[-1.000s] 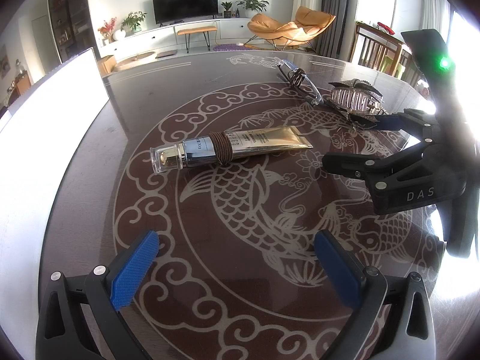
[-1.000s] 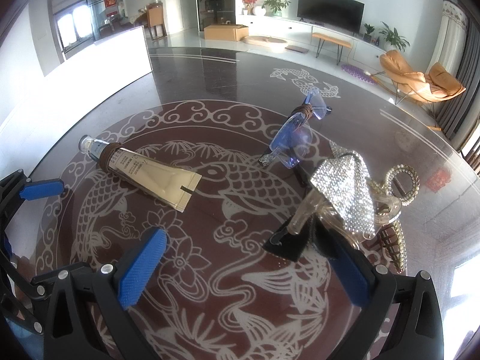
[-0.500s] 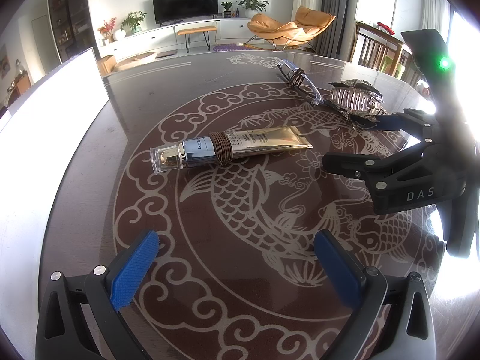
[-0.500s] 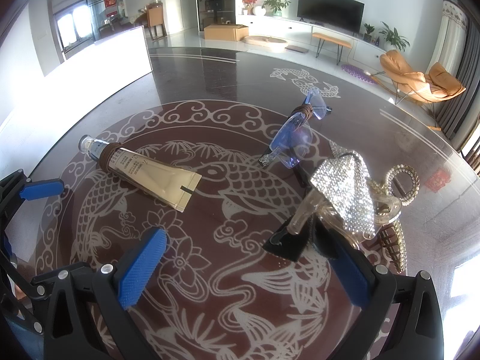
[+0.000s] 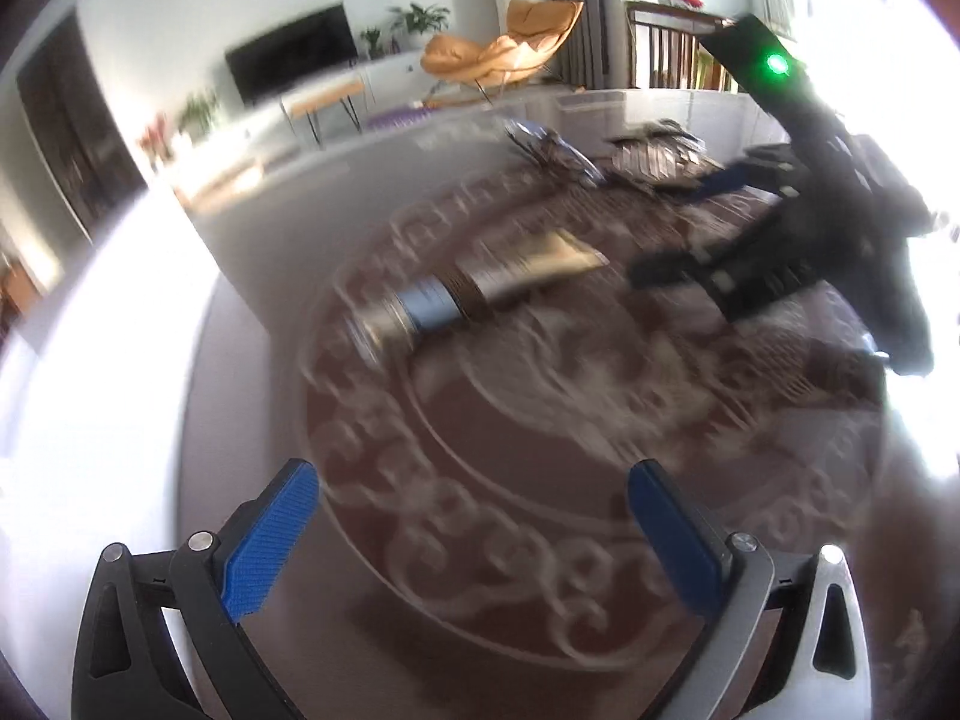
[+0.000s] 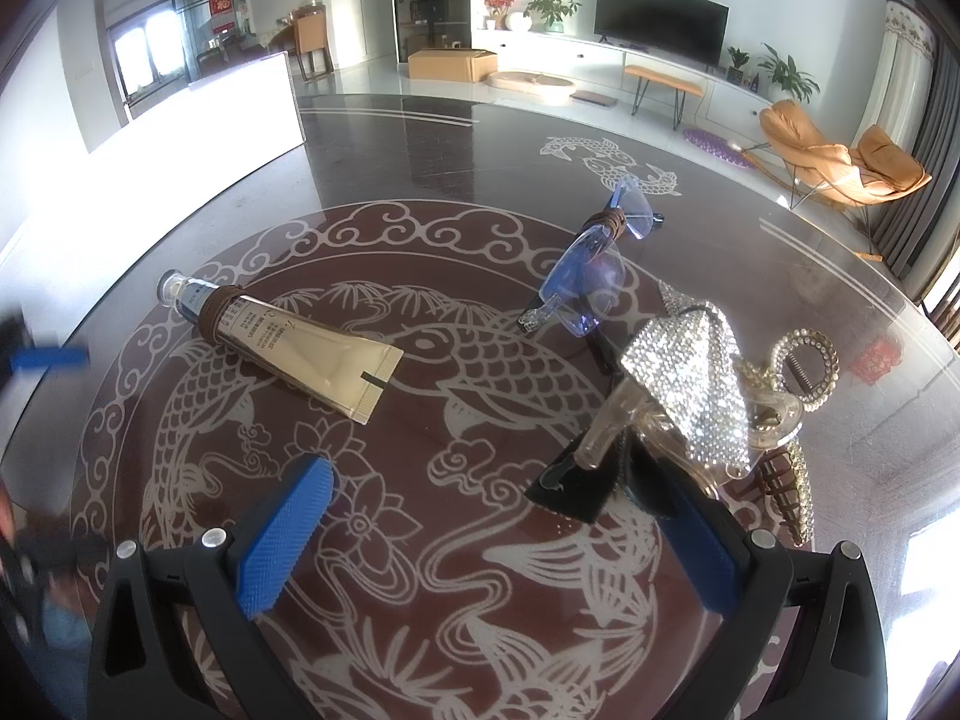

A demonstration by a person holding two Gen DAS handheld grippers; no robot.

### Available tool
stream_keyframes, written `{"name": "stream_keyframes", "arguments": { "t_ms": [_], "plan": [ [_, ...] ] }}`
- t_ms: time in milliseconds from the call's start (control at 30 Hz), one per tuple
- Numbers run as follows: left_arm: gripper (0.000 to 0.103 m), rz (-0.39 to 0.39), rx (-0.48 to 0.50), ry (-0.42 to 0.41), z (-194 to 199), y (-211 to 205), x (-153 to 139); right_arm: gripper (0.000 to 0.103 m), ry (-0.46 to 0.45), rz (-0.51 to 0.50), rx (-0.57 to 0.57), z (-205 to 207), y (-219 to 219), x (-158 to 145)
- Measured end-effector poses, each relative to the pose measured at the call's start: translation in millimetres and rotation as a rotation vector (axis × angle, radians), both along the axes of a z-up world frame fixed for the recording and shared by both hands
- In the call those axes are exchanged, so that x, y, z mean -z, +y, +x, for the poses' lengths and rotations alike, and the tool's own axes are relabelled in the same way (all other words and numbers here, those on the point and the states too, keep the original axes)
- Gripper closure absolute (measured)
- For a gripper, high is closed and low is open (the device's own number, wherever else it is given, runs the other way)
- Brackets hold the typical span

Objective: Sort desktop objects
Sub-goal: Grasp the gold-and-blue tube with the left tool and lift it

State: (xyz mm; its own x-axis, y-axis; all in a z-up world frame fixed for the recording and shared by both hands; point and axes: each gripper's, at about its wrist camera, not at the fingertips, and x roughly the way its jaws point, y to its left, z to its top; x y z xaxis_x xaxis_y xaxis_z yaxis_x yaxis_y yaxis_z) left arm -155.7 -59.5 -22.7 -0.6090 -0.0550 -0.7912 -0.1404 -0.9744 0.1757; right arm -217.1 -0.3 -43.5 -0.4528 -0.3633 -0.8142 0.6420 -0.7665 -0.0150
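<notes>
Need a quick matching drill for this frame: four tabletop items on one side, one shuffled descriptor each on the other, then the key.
Items
1. cream tube
2. blue glasses
3. rhinestone hair claw
4. gold hair clip

Descriptors
A. far right, loop-shaped with a spring inside
B. brown hair tie at the bridge
C. lying flat, brown hair tie wrapped near the cap
D. silver sparkle, just ahead of the right gripper's right finger

Pairs: 1-C, 2-B, 3-D, 4-A
</notes>
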Motion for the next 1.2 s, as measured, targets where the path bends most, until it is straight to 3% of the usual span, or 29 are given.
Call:
{"name": "stream_keyframes", "arguments": {
  "t_ms": [100, 267, 367, 400, 433, 533, 600, 633, 667, 800, 967, 1067, 1200],
  "plan": [
    [0.000, 0.001, 0.062, 0.005, -35, 3, -10, 0.000, 0.001, 0.000, 0.000, 0, 0, 0],
    [0.000, 0.006, 0.148, -0.096, -98, 7, -1, 0.000, 0.000, 0.000, 0.000, 0, 0, 0],
    [0.000, 0.045, 0.139, -0.177, -124, -1, 14, 0.000, 0.000, 0.000, 0.000, 0, 0, 0],
    [0.000, 0.118, 0.135, -0.202, -128, -10, 16, 0.000, 0.000, 0.000, 0.000, 0, 0, 0],
    [0.000, 0.143, 0.127, -0.226, -128, -11, 21, 0.000, 0.000, 0.000, 0.000, 1, 1, 0],
    [0.003, 0.118, 0.171, -0.227, -123, -8, 19, 0.000, 0.000, 0.000, 0.000, 1, 1, 0],
    [0.032, 0.122, 0.211, -0.192, -117, -4, 13, 0.000, 0.000, 0.000, 0.000, 1, 1, 1],
    [0.058, 0.120, 0.202, -0.176, -116, -4, 10, 0.000, 0.001, 0.000, 0.000, 1, 1, 1],
    [0.074, 0.116, 0.169, -0.170, -116, -5, 8, 0.000, 0.001, 0.000, 0.000, 1, 1, 0],
    [0.074, 0.146, 0.073, -0.140, -96, -11, 10, 0.000, 0.001, 0.000, 0.000, 1, 1, 1],
    [0.075, 0.265, -0.049, -0.101, -21, -16, 10, 0.000, 0.001, -0.001, 0.000, 1, 1, 0],
    [0.075, 0.297, -0.076, -0.076, 24, -16, 13, 0.000, 0.001, -0.001, 0.000, 2, 1, 1],
    [0.075, 0.303, -0.084, -0.056, 51, -20, 16, 0.000, 0.001, -0.002, 0.002, 1, 1, 0]
  ]
}}
